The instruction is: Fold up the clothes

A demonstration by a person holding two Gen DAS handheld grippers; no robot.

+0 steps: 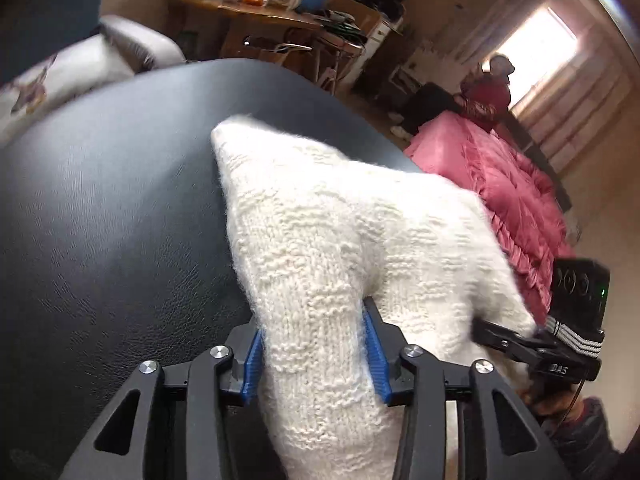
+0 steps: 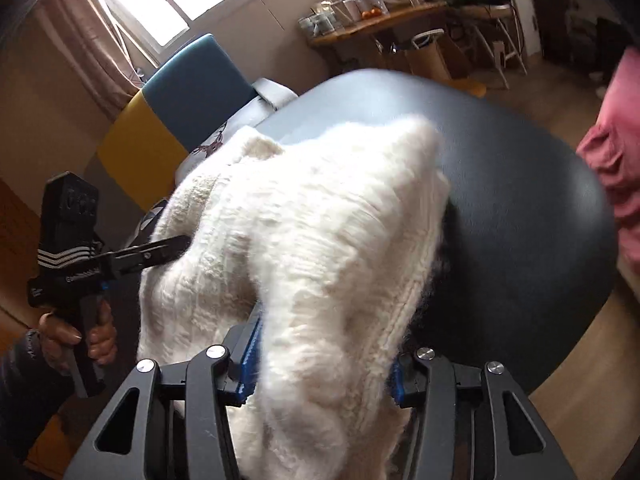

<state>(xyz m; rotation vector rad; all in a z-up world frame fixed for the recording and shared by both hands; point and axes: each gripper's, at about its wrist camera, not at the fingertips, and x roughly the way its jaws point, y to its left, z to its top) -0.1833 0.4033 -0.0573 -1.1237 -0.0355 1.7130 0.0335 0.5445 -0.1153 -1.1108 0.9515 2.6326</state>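
A fluffy white knitted sweater (image 1: 340, 240) is held up over a dark leather table (image 1: 100, 220). My left gripper (image 1: 316, 352) is shut on a thick fold of it between its blue pads (image 1: 252, 364). In the right wrist view my right gripper (image 2: 324, 364) is shut on another bunch of the same sweater (image 2: 312, 220), which hangs over the table (image 2: 520, 200). The right gripper's body (image 1: 560, 344) shows at the sweater's right edge in the left wrist view. The left gripper's body (image 2: 100, 256), held by a hand (image 2: 80, 332), shows at the sweater's left edge in the right wrist view.
A pink quilted garment (image 1: 500, 184) lies past the table's right edge, also seen as pink cloth (image 2: 616, 160). A white sofa (image 1: 100, 56) and a cluttered wooden desk (image 1: 272, 20) stand behind. A blue and yellow chair (image 2: 172, 108) is beside the table.
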